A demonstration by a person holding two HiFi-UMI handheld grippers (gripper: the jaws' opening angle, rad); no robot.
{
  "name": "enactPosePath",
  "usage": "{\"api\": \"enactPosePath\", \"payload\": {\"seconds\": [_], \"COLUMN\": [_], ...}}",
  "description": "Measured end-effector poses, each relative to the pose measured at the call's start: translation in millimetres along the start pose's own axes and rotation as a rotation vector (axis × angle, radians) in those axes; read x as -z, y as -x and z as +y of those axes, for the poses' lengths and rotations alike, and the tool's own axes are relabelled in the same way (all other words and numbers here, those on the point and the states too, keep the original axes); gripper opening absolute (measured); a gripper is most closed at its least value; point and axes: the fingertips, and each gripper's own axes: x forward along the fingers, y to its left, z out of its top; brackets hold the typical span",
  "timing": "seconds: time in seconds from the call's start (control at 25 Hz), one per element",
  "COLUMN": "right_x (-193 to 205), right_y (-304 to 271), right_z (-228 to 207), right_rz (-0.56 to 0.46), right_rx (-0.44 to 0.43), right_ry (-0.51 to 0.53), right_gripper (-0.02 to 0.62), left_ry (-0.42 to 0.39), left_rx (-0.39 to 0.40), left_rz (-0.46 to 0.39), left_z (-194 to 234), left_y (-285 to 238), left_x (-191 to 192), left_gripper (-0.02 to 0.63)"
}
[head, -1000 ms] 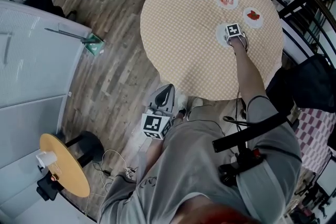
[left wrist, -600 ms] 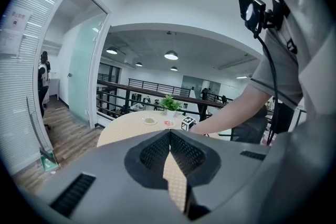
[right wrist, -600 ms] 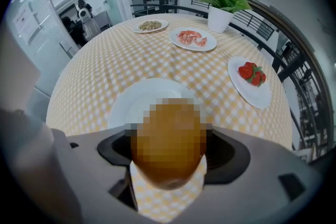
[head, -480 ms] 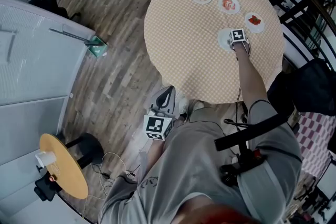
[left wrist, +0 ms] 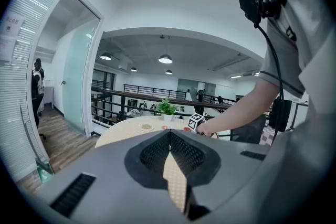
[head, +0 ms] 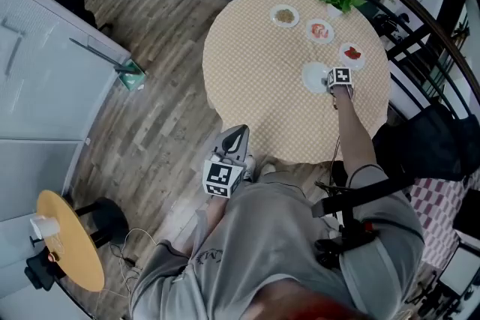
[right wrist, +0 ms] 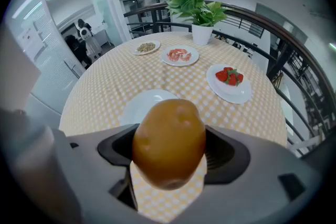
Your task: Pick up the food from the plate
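A brown oval potato [right wrist: 169,143] is clamped between the jaws of my right gripper [right wrist: 169,128], held just above the yellow checked tablecloth. Right behind it lies a bare white plate [right wrist: 143,104]. In the head view, the right gripper [head: 337,81] is at the right edge of that plate [head: 312,76], and its marker cube hides the potato. My left gripper [head: 229,154] hangs low at the person's side, off the table, with its jaws shut and nothing in them. In the left gripper view, the left gripper [left wrist: 170,136] points towards the table.
On the round table [head: 255,79], beyond the white plate, are a plate of strawberries [right wrist: 229,81], a plate of pink food [right wrist: 180,55], a plate of grains [right wrist: 146,48] and a potted plant [right wrist: 197,10]. A black railing runs behind. A small yellow side table [head: 69,240] stands on the floor at lower left.
The right gripper was over the white plate. It now sits at the plate's right edge, and the plate's surface shows bare. The left gripper has hardly moved.
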Motion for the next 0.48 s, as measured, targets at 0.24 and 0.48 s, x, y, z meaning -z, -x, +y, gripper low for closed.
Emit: {"api": "enactPosePath", "payload": {"seconds": [0.24, 0.48], "right_x": [-16, -40], "right_y": [43, 105], "right_z": [15, 38], "right_rz": [-0.095, -0.255], "right_rx": [-0.013, -0.056], "right_ry": [0.071, 0.076], "right_gripper": [0.375, 0.375], "left_ry": [0.000, -0.029], "left_rx": [0.018, 0.057], "left_rz": [-0.046, -0.098], "left_z": [7, 8], "left_y": [-10, -19], "left_x": [-10, -30], "left_gripper": [0.011, 0.011]}}
